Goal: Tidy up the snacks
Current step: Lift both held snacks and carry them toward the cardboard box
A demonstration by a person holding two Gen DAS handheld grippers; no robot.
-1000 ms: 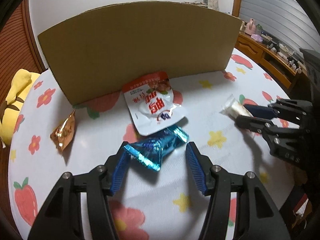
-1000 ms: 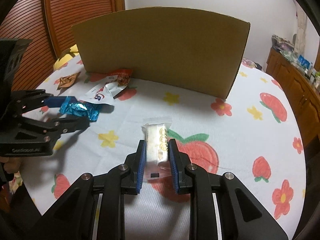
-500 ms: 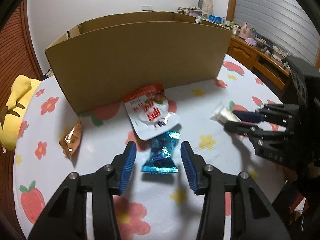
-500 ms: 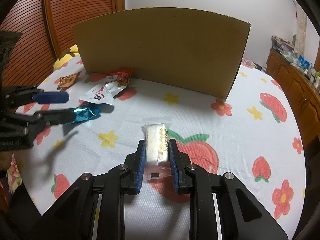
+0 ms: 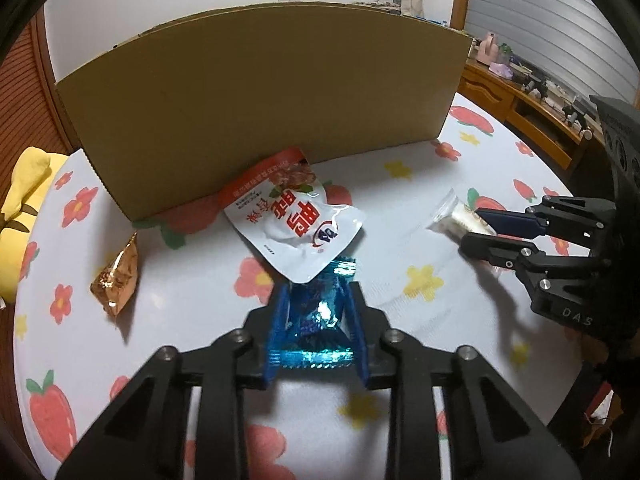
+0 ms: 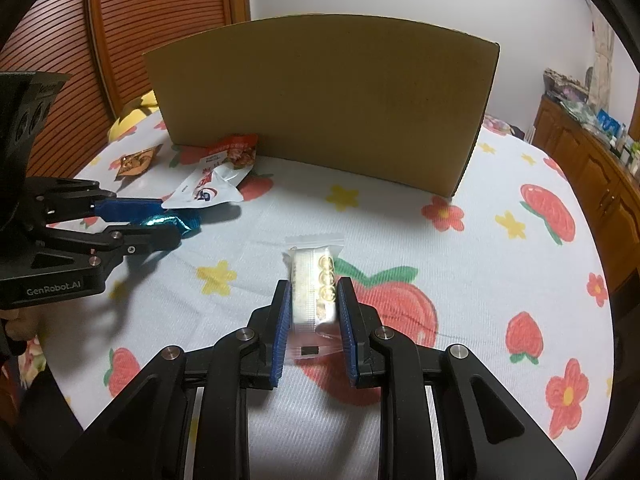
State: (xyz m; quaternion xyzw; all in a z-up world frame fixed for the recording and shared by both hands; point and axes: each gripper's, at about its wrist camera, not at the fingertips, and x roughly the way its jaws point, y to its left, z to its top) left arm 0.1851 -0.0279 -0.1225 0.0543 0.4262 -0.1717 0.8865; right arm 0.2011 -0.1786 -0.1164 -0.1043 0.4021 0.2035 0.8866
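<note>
My left gripper (image 5: 316, 300) is shut on a shiny blue snack packet (image 5: 314, 322), seen also in the right wrist view (image 6: 168, 222). My right gripper (image 6: 312, 296) is shut on a clear-wrapped white snack bar (image 6: 312, 280), seen also in the left wrist view (image 5: 454, 216). A red-and-white pouch (image 5: 292, 220) lies in front of a big cardboard box (image 5: 260, 100), its lower corner over the blue packet's far end. A small orange foil packet (image 5: 116, 280) lies at the left.
The round table has a white cloth with strawberries and flowers (image 6: 480, 248). A yellow plush (image 5: 24, 200) sits at the left edge. A wooden cabinet (image 5: 520, 112) with clutter stands at the right, a slatted wooden door (image 6: 140, 20) behind.
My left gripper has come forward and closed on the blue packet, which lay loose between open fingers half a second ago. My right gripper has stayed shut on the white bar.
</note>
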